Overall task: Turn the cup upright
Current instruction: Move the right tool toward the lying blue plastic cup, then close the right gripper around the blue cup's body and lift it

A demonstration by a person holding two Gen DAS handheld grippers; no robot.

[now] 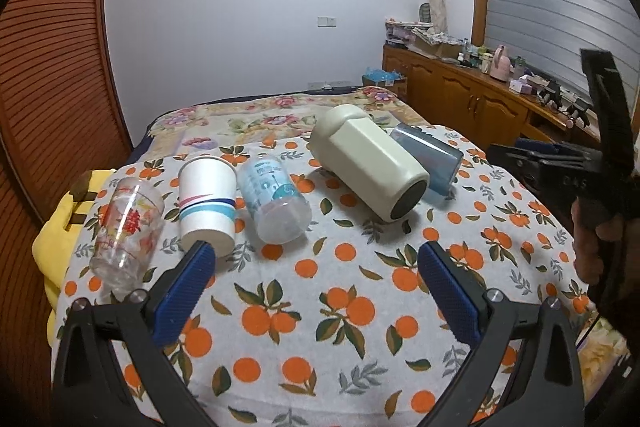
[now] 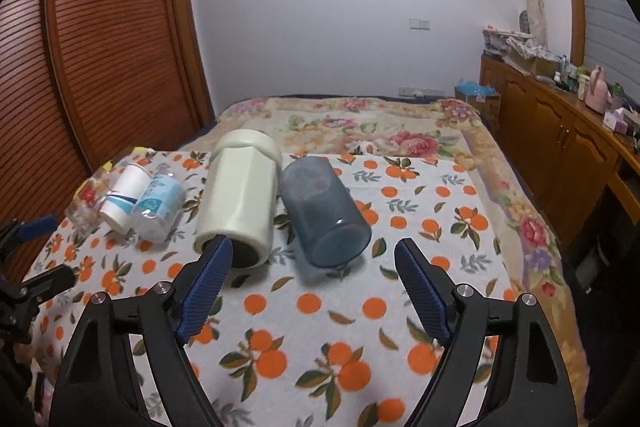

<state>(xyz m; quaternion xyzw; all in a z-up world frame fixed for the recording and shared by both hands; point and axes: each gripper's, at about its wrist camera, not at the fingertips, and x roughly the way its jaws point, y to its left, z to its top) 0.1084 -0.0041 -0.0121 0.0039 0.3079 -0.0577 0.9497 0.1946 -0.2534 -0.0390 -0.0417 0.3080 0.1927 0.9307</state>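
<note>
- Left wrist view: the left gripper (image 1: 316, 259) hovers over the orange-print white cloth (image 1: 320, 307), its blue-padded fingers (image 1: 188, 283) spread wide apart with nothing between them.
- Five vessels lie on their sides in a row across the far part of the cloth. From left to right: a clear glass tumbler with red flower print (image 1: 126, 227), a white paper cup with pink and blue stripes (image 1: 208, 199), a clear plastic bottle with pale blue print (image 1: 276, 199), a large cream plastic faceted cup (image 1: 368, 167), and a translucent grey-blue plastic cup (image 1: 430, 157).
- The paper cup's base sits just beyond the left fingertip.
- At the right edge the right gripper (image 1: 560, 163) shows, held by a hand; whether its jaws are apart cannot be told here.
- Right wrist view: the right gripper (image 2: 314, 255) has its fingers (image 2: 420, 291) wide apart, holding nothing.
- The grey-blue cup (image 2: 320, 211) lies just beyond, between the fingertips, base nearest, touching the cream cup (image 2: 240, 195) on its left.
- The floral bedspread (image 2: 360, 123) lies beyond.
</note>
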